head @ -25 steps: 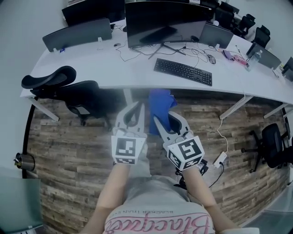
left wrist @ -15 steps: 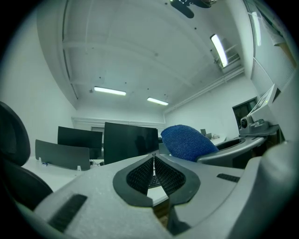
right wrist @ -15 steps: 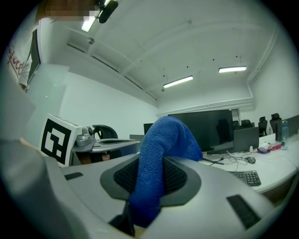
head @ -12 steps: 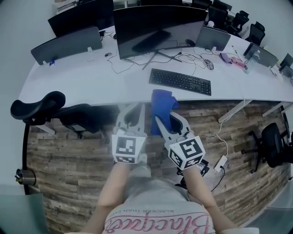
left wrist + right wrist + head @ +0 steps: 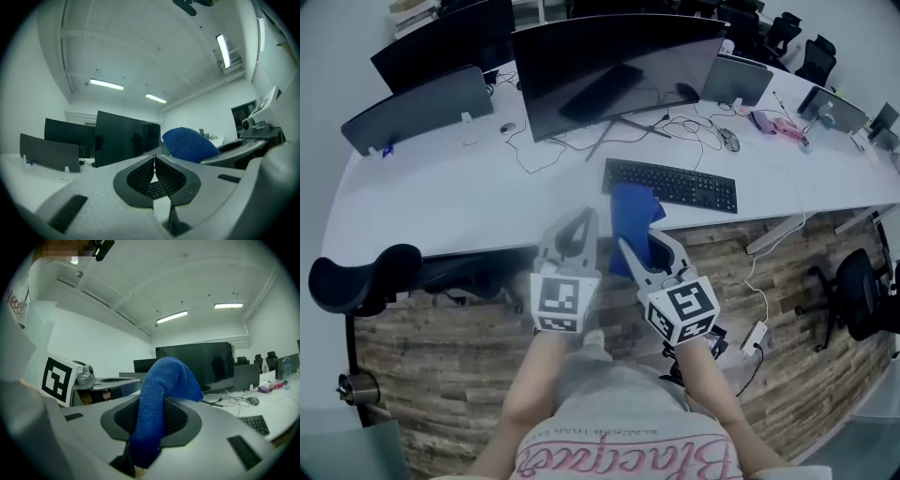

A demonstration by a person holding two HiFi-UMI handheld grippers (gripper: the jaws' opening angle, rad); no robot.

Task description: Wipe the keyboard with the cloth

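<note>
A black keyboard [image 5: 671,185] lies on the white desk [image 5: 469,202] in front of a large dark monitor [image 5: 609,70]. My right gripper [image 5: 639,246] is shut on a blue cloth [image 5: 632,217] that sticks up and folds over past its jaws; in the right gripper view the blue cloth [image 5: 159,401] fills the jaw gap. The cloth's far end overlaps the desk edge just left of the keyboard. My left gripper [image 5: 575,232] is held beside it, jaws shut with nothing between them, seen as the left gripper [image 5: 154,169] in its own view.
Another monitor [image 5: 417,111] and a grey divider [image 5: 739,77] stand on the desk, with cables and a mouse [image 5: 730,139] behind the keyboard. A black office chair [image 5: 361,281] sits at the left, another chair [image 5: 859,292] at the right. The floor is wood plank.
The desk and keyboard have drawn nearer and lower in the head view as I step toward them. Both grippers keep the same pose, cloth still held.
</note>
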